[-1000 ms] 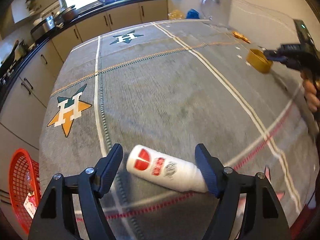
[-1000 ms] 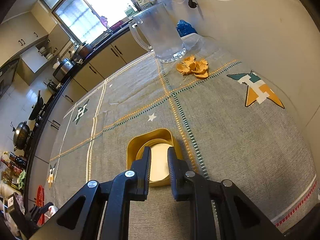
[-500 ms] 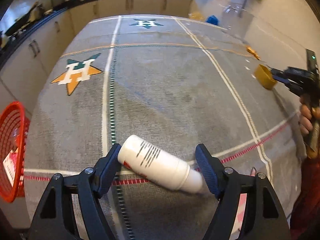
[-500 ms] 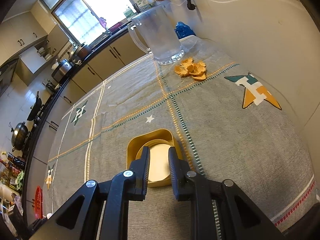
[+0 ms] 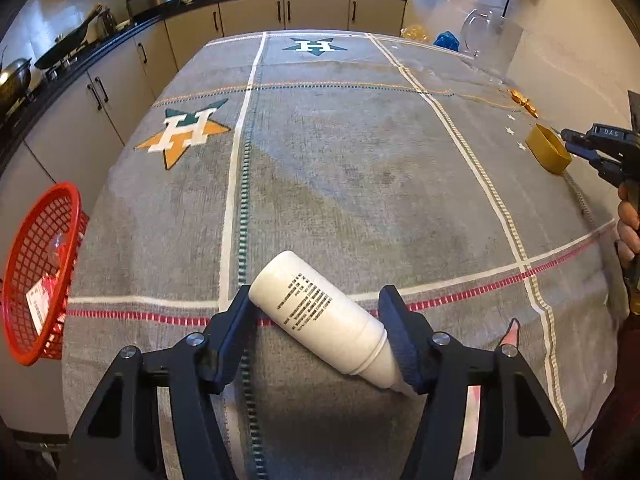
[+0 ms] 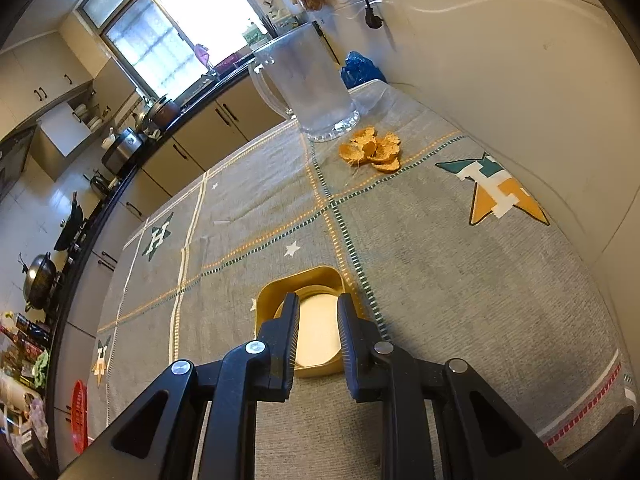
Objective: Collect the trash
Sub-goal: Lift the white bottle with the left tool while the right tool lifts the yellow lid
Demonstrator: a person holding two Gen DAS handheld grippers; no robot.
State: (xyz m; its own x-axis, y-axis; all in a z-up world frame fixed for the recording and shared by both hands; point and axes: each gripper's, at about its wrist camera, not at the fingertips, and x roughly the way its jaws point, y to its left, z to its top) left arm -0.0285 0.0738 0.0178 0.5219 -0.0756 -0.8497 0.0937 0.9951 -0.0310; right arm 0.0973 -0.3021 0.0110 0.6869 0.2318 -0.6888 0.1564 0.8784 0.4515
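A white plastic bottle (image 5: 320, 316) with black print lies slantwise between the fingers of my left gripper (image 5: 316, 296). The jaws are closing, and both pads touch it, one at its base and one at its cap. My right gripper (image 6: 319, 300) hovers over a golden square container (image 6: 300, 280) holding a cream disc. Its fingers stand a narrow gap apart with nothing pinched between them. From the left wrist view, that gripper (image 5: 568, 140) meets the golden container (image 5: 546, 150) at its rim. A red mesh basket (image 5: 36, 272) hangs off the table's left edge.
A grey tablecloth (image 5: 340, 168) with star emblems covers the table. Orange peel scraps (image 6: 372, 150) lie by a glass jug (image 6: 308, 84) and a blue bag (image 6: 360, 66) near the wall. A person's hand (image 5: 630, 220) holds the right gripper. Kitchen counters run along the left.
The left gripper rolled and shifted, so the basket came into fuller view. Its jaws narrowed onto the bottle, which turned from its red label to its printed side. The right gripper stayed put.
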